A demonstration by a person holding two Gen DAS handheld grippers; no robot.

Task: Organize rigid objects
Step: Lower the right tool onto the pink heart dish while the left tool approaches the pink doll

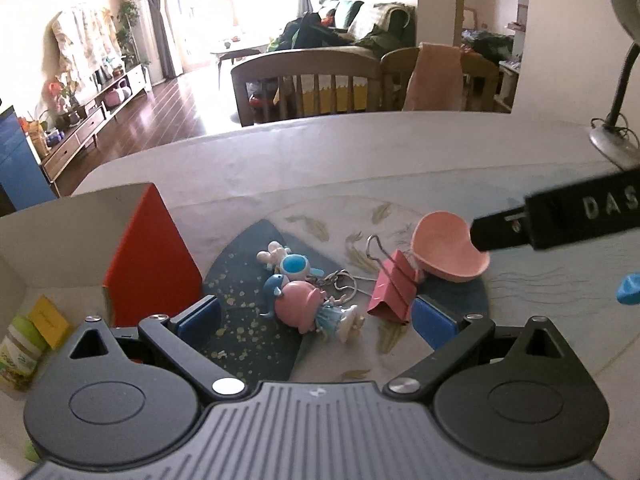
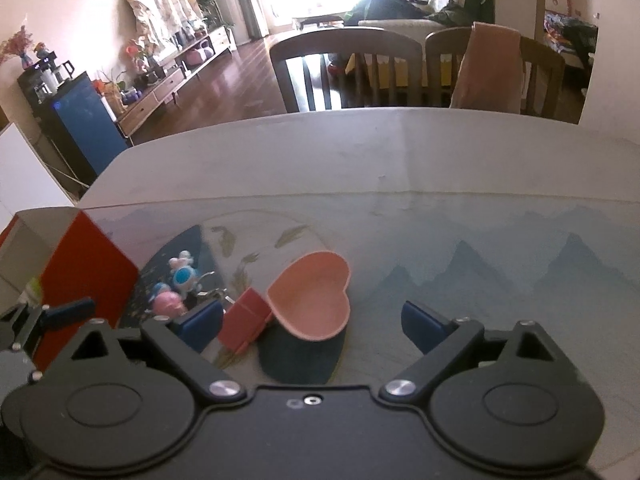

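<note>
Loose items still on the counter (image 1: 360,152), so sorting looks early to me. Pink heart dish (image 2: 310,296) sits dead ahead between my right gripper (image 2: 312,322) fingers, tilted, leaning on the pink binder clip (image 2: 244,322) at its 9 o'clock; they appear to touch. Right jaws wide, holding nothing. Left gripper (image 1: 316,318) jaws also wide and bare, straddling the figurine keychains (image 1: 304,300) at 12 o'clock, binder clip at 2 o'clock just beside the right finger.

Red-sided box (image 1: 154,260) stands at 10 o'clock in the left view; inside I see a small jar (image 1: 20,350) and a yellow block (image 1: 50,320), so some things are probably already put away. Left to go, by my guess: dish, clip, keychains.

Hard to read: box interior mostly cut off by the frame and my own body; how many figurines are tangled together unclear; key ring half hidden under them. Blue thing at the left view's 3 o'clock edge is cropped, unidentifiable. Desk lamp (image 1: 616,80) at 2 o'clock, partly cropped.
</note>
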